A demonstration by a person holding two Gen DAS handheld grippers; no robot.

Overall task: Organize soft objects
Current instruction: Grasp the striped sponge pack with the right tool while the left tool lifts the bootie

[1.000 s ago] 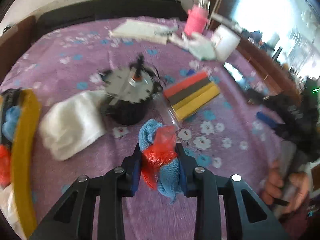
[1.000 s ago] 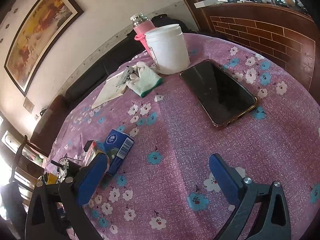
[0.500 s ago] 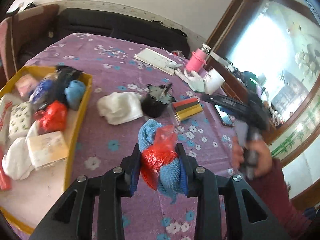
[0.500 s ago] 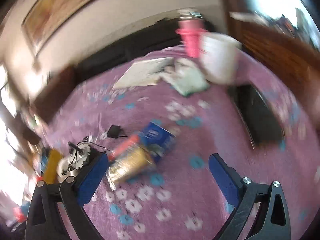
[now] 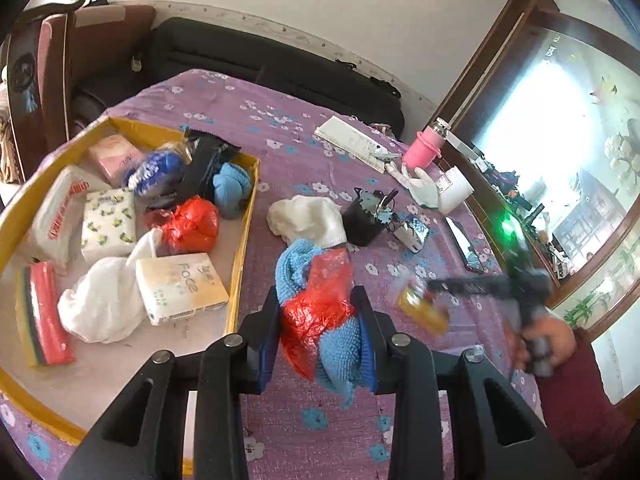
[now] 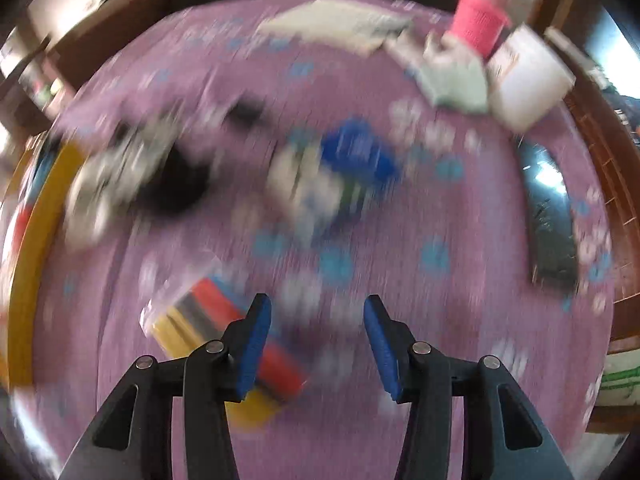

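Note:
My left gripper [image 5: 316, 320] is shut on a blue knitted cloth wrapped with a red plastic bag [image 5: 320, 308], held above the purple tablecloth just right of the yellow tray [image 5: 244, 240]. The tray holds tissue packs, cloths and bags. A white cloth [image 5: 308, 216] lies on the table beyond the bundle. My right gripper [image 6: 316, 340] points steeply down at the table and its jaws are closing, with only tablecloth between them. A striped sponge pack [image 6: 208, 316] lies under and left of its left finger. The right wrist view is blurred.
A black pot [image 5: 364, 224], a blue tissue pack [image 6: 352, 160] and a phone [image 6: 552, 232] sit mid-table. A white jar [image 6: 528, 80], pink bottle [image 6: 480, 24], glove [image 6: 456, 76] and notebook [image 5: 348, 140] stand at the far edge. A hand [image 5: 548, 340] holds the right gripper.
My left gripper carried the bundle leftward until the yellow tray came into view. My right gripper tipped down over the sponge pack and its jaws narrowed from wide open.

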